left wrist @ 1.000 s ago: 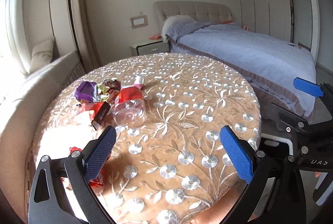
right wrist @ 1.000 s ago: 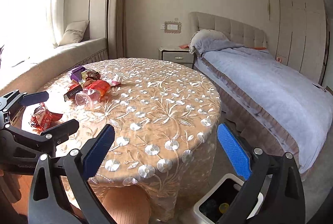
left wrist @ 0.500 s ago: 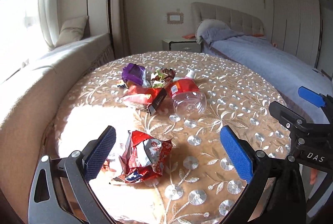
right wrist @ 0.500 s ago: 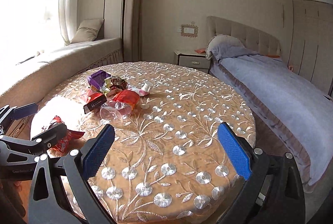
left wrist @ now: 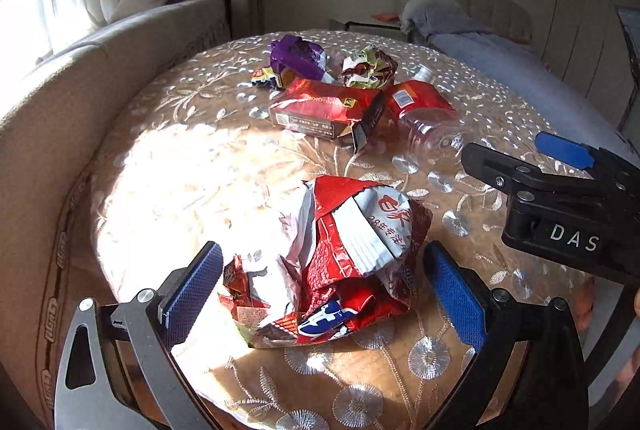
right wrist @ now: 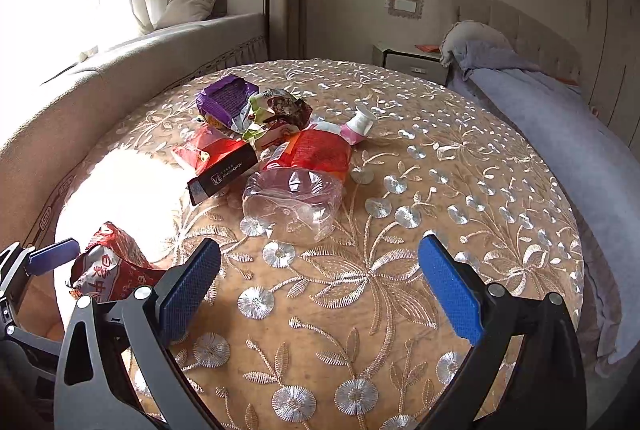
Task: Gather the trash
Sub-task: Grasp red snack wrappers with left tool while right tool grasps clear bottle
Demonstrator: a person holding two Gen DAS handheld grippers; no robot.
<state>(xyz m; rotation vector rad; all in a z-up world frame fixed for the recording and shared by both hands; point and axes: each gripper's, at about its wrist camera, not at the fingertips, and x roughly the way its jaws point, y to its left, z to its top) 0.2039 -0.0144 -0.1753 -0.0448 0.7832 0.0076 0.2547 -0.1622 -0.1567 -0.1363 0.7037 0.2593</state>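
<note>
Straddling a crinkled red foil snack bag point(left wrist: 332, 262) on the embroidered round table point(right wrist: 400, 270), the left gripper point(left wrist: 324, 290) gapes wide; the right gripper point(right wrist: 320, 282), equally spread, faces a clear ribbed plastic bottle point(right wrist: 296, 202).

embroidered round table point(right wrist: 400, 270), wrappers point(left wrist: 332, 262), bottle point(right wrist: 296, 198)

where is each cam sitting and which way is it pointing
Left wrist: on the left gripper, low over the near table edge, facing the crumpled red snack bag lying between its open fingers; the right gripper shows at right.
Right wrist: on the right gripper, higher over the table, facing the clear plastic bottle and the bed beyond; its fingers are open, and the left gripper shows at lower left.
Shared: snack bag, bottle, red carton, purple wrapper, bed.
</note>
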